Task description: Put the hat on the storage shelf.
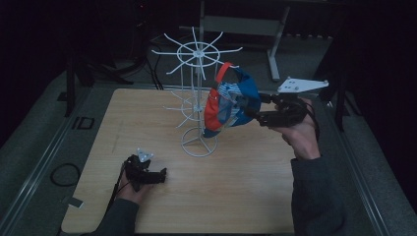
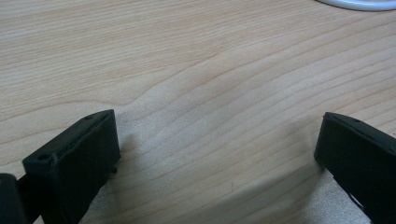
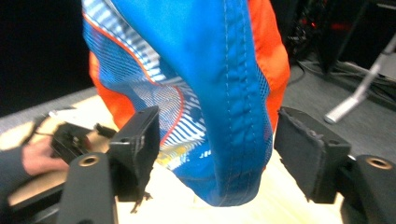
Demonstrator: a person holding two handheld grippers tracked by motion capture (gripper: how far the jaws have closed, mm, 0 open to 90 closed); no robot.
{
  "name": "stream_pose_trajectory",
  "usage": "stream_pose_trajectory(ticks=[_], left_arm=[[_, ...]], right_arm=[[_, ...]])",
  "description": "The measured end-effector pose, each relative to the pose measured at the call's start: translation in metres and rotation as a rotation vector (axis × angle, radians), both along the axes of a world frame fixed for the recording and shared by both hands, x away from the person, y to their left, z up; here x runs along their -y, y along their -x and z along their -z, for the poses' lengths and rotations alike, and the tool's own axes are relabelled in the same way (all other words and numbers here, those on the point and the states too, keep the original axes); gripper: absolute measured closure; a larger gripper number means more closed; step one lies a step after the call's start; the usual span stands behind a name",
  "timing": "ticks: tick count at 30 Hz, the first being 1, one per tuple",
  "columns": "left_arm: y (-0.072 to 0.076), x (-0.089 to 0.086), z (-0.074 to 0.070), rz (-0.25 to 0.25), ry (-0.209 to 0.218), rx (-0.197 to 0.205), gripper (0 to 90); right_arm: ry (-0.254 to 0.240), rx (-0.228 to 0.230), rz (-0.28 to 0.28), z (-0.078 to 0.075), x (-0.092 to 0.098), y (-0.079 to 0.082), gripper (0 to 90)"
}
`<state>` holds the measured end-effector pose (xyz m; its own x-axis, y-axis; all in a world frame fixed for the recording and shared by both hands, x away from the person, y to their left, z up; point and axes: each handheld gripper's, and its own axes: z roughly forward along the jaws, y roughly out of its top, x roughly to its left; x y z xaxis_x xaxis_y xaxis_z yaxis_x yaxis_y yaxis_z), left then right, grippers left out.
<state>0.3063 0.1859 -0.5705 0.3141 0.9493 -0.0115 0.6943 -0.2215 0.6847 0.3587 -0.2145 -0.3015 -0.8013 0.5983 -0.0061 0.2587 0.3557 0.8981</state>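
- Dark room all around, with a light wood-grain tabletop [image 1: 236, 196] lit below me.
- My right gripper [image 3: 215, 140] has its jaws spread wide on either side of a blue, orange and white striped fabric cap [image 3: 210, 93]; from its own view I see gaps on both sides, so it is released, not pinching.
- From the high view, that cap [image 1: 231, 101] hangs against the white wire display rack with radiating hooks [image 1: 196, 54], whose ring base [image 1: 199, 145] sits on the table.
- My left gripper [image 2: 215, 154] is low over bare wood near the front left, jaws wide apart and holding nothing.
- The rack's white base rim [image 2: 359, 4] is just visible beyond it.
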Motion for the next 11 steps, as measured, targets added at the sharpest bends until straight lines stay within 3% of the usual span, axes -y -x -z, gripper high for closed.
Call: stream_pose_trajectory(ticks=[11], left_arm=[[0.0, 0.0, 0.0, 0.001, 0.0, 0.0, 0.1]], right_arm=[[0.016, -0.04, 0.036, 0.014, 0.004, -0.004, 28.0]])
